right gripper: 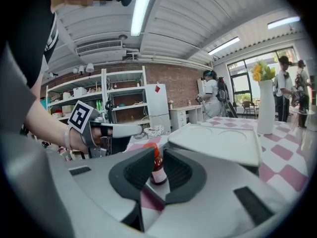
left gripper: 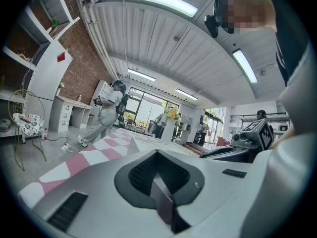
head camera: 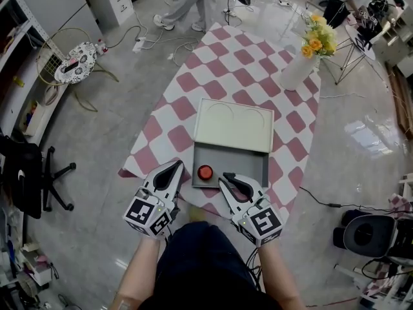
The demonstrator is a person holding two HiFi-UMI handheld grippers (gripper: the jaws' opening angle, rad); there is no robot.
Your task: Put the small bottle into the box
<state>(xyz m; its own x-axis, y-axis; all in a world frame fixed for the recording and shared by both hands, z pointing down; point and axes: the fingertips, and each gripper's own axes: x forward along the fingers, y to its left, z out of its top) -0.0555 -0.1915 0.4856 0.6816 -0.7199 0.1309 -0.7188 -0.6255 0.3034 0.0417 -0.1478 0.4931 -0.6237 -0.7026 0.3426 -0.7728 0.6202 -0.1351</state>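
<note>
Closest up is the person's dark top, and right past it both grippers point out over the near edge of the table. Left gripper has its jaws pressed together with nothing in them, sitting just left of the box. Right gripper hangs over the box's near rim. Its jaws are a little apart and not pinching anything. In the right gripper view you see the small bottle through that gap, but from the head view it's clearly off to the left of the tips, not touching them. So the bottle, red cap up, is standing upright inside the grey box, in the near left corner. The cream lid covers the far part of the box, so only the near strip is uncovered. From the right gripper view, its near edge looks raised a bit above the box. All of that sits on a pink and white checked cloth, with a white vase of yellow flowers well beyond, at the far right corner. Off the table there's a wire chair with a patterned cushion at far left, a black office chair nearer, and someone's legs at the far end.
</note>
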